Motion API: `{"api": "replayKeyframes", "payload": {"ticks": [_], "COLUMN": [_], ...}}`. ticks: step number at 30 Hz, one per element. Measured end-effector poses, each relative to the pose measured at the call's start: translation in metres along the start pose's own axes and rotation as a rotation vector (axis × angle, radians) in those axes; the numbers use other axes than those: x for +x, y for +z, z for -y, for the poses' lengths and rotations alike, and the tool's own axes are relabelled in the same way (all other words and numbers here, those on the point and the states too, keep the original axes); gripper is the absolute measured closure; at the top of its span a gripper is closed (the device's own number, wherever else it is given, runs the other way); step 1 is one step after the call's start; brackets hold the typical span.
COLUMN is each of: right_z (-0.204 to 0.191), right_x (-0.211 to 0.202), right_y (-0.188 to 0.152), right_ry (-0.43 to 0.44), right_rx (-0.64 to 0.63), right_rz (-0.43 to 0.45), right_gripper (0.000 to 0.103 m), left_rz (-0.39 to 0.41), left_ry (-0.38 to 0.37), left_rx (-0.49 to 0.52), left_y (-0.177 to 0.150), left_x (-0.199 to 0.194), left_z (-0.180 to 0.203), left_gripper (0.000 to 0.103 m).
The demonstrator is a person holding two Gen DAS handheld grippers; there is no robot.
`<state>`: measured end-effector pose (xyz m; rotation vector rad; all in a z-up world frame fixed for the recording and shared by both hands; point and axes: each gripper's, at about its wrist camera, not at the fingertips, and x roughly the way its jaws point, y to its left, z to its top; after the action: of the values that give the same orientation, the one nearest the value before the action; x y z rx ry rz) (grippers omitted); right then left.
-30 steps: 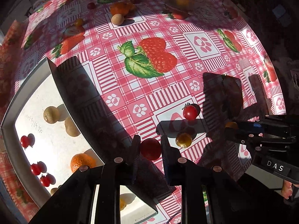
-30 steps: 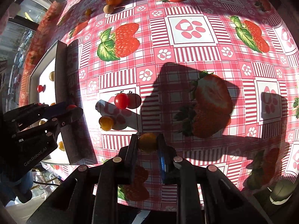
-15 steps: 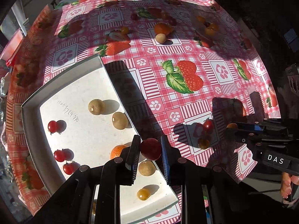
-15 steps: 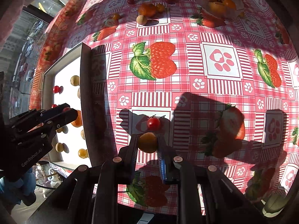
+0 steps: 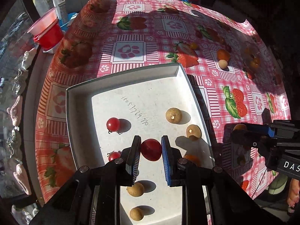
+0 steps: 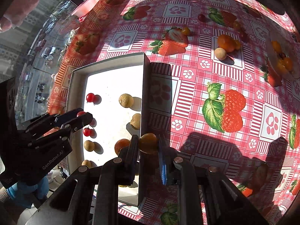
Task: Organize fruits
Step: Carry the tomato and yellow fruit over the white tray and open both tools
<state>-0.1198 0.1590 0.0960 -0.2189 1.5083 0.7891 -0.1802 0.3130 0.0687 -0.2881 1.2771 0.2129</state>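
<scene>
My left gripper (image 5: 151, 151) is shut on a red cherry tomato (image 5: 151, 149) and hangs over the white tray (image 5: 78, 112), which holds red tomatoes (image 5: 113, 123), tan round fruits (image 5: 173, 115) and an orange fruit (image 5: 192, 158). In the right wrist view my right gripper (image 6: 148, 144) is shut on a yellow-orange tomato (image 6: 148, 143), right above the tray's right wall (image 6: 143, 97). The left gripper (image 6: 82, 117) shows there at the left, over the tray, with its red tomato (image 6: 80, 113). The right gripper (image 5: 241, 129) appears at the right of the left wrist view.
More fruit lies at the far right of the strawberry tablecloth (image 6: 187, 86): an orange (image 6: 226, 40), a tan fruit (image 6: 220, 54), small tomatoes (image 6: 185, 31), and a clear bowl (image 6: 281, 56) with yellow fruit. Red plastic cups (image 5: 47, 35) stand beyond the table's left edge.
Both grippers have carried their tomatoes leftwards from the tablecloth: the left one now hangs over the tray's floor, the right one over the tray's right wall. Both wrists rolled.
</scene>
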Motion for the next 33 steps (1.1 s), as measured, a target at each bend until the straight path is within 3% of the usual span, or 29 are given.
{"api": "replayKeyframes", "payload": {"ticks": [8, 16, 28, 29, 30, 31, 33], "right_z": [-0.038, -0.047, -0.053, -0.054, -0.055, -0.055, -0.056], "right_x": [0.029, 0.059, 0.098, 0.099, 0.098, 0.098, 0.101], "right_y": [0.050, 0.082, 0.092, 0.092, 0.092, 0.092, 0.093], "right_ry": [-0.003, -0.037, -0.112, -0.115, -0.115, -0.116, -0.109], "right_rx": [-0.077, -0.089, -0.141, -0.148, -0.155, -0.160, -0.154], "right_rz": [-0.008, -0.023, -0.075, -0.073, -0.074, -0.075, -0.077], "right_gripper": [0.081, 0.081, 0.081, 0.081, 0.080, 0.079, 0.075], "left_rz": [0.022, -0.012, -0.035, -0.036, -0.036, -0.029, -0.017], "left_ry": [0.084, 0.125, 0.156, 0.158, 0.158, 0.190, 0.184], "left_rx": [-0.074, -0.102, -0.085, -0.085, -0.088, -0.093, -0.101], "left_y": [0.032, 0.043, 0.041, 0.042, 0.042, 0.042, 0.040], "left_x": [0.021, 0.048, 0.061, 0.061, 0.061, 0.060, 0.057], "left_z": [-0.034, -0.052, -0.054, -0.053, -0.053, -0.054, -0.056], "left_gripper": [0.079, 0.079, 0.078, 0.071, 0.049, 0.044, 0.041]}}
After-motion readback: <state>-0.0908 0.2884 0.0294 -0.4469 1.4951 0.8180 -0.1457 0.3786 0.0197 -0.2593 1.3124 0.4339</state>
